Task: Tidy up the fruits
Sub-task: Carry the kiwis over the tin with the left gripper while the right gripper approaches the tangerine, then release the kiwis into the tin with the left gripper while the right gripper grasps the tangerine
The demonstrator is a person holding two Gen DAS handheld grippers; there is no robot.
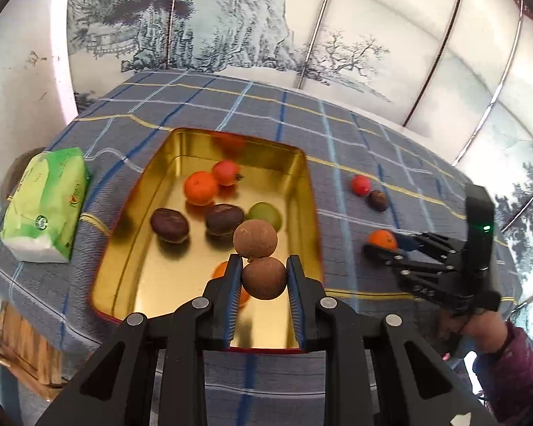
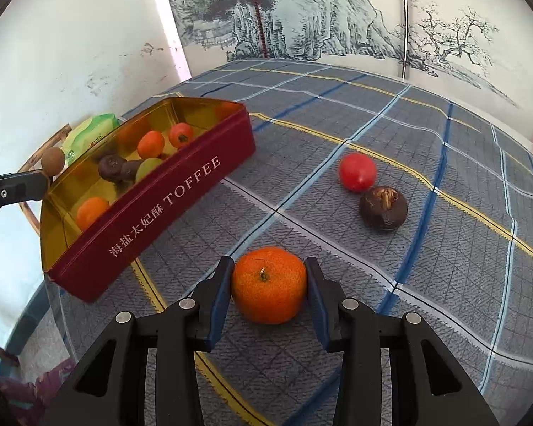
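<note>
My left gripper [image 1: 264, 266] is shut on a brown round fruit [image 1: 264, 280], and a second brown ball [image 1: 255, 238] is joined to it on top. They hang over the near end of the gold-lined toffee tin [image 1: 209, 140]. In the tin lie an orange [image 1: 201, 188], a red fruit [image 1: 226, 173], two dark chestnuts [image 1: 169, 224], a green fruit [image 1: 265, 215] and another orange partly hidden by my fingers. My right gripper [image 2: 269, 270] is shut on a mandarin [image 2: 269, 291] that sits on the checked cloth, right of the tin [image 2: 167, 195].
A red fruit [image 2: 357, 171] and a dark water chestnut [image 2: 383, 208] lie on the cloth beyond the mandarin. A green tissue pack [image 1: 46, 206] lies left of the tin at the table's edge. A painted wall stands behind the table. A sleeve [image 1: 515, 365] is at lower right.
</note>
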